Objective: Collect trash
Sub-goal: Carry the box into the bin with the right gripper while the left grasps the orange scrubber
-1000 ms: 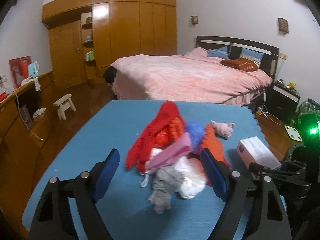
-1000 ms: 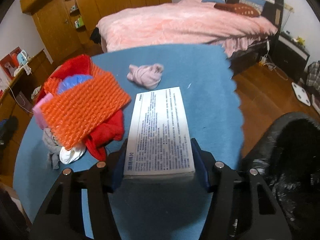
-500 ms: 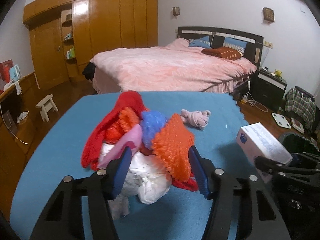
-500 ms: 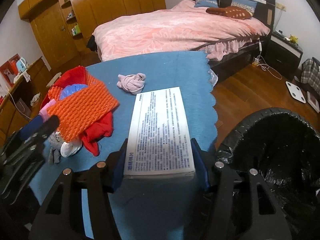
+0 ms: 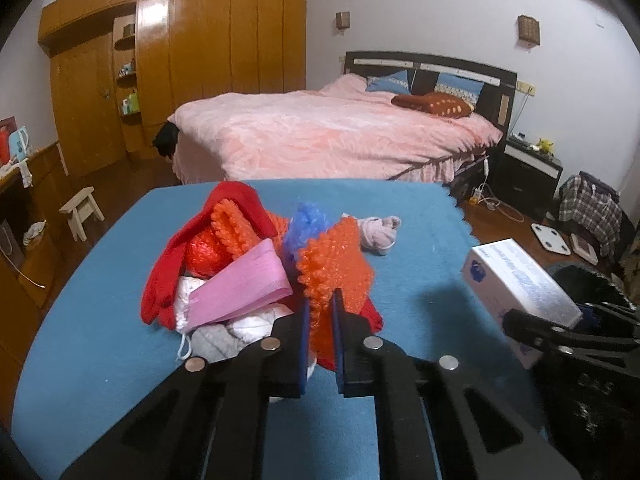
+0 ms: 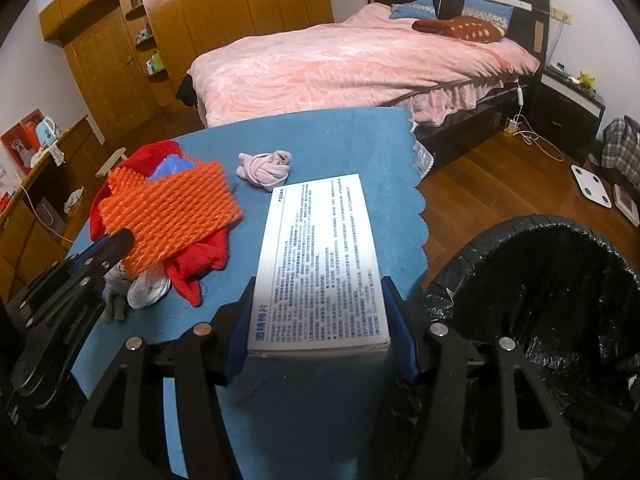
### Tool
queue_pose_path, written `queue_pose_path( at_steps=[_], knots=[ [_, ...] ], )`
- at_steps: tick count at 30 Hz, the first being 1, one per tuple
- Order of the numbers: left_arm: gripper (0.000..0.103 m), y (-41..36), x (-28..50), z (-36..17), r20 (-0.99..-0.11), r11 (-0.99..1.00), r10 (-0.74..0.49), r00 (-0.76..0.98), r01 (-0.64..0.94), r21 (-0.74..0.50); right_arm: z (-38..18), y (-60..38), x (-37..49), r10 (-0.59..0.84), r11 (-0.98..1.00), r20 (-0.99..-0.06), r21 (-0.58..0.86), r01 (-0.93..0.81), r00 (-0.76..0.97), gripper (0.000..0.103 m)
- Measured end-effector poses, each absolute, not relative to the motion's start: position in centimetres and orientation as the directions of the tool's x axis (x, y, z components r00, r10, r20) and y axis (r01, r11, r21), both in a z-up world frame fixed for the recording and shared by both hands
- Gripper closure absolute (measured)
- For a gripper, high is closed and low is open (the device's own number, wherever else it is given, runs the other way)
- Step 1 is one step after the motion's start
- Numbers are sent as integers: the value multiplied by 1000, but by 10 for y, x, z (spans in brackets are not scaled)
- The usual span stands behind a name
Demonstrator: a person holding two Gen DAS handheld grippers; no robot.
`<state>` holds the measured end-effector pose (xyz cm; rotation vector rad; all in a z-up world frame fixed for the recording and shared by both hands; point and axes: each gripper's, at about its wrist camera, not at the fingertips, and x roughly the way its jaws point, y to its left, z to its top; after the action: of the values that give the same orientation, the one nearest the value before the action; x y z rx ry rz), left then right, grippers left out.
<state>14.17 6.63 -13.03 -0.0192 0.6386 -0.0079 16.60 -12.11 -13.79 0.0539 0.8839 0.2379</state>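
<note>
A pile of trash lies on the blue table (image 5: 120, 272): an orange foam net (image 5: 334, 272), red cloth (image 5: 168, 276), a pink strip (image 5: 240, 288), a blue bag (image 5: 306, 224) and white and grey rags. My left gripper (image 5: 320, 312) is shut on the near edge of the orange foam net, which also shows in the right wrist view (image 6: 172, 212). My right gripper (image 6: 320, 312) is shut on a white printed box (image 6: 320, 264) and holds it above the table's right edge, beside the black-lined trash bin (image 6: 552, 300). The box also shows in the left wrist view (image 5: 520, 284).
A rolled pink sock (image 6: 266, 168) lies on the table beyond the box. A bed with a pink cover (image 5: 332, 136) stands behind the table. A wooden wardrobe (image 5: 180, 72), a small stool (image 5: 82, 212), a nightstand (image 5: 528, 168) and a floor scale (image 5: 554, 238) stand around.
My left gripper has closed from wide open onto the orange foam net. My right gripper has carried the box to the right, beside the bin.
</note>
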Motion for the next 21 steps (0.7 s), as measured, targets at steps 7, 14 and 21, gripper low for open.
queue_pose_path(
  at_steps=[7, 14, 21],
  knots=[
    [94, 60, 117, -118, -577, 1000, -31, 816, 26, -17, -123, -129, 152, 232, 971, -733, 138, -194, 640, 46],
    [94, 44, 102, -91, -532, 996, -83, 842, 77, -34, -100, -159, 133, 211, 977, -695, 136, -162, 688, 46],
    [94, 1, 96, -79, -518, 981, -187, 835, 191, -45, -84, -207, 107, 143, 989, -679, 116, -87, 720, 46]
  ],
)
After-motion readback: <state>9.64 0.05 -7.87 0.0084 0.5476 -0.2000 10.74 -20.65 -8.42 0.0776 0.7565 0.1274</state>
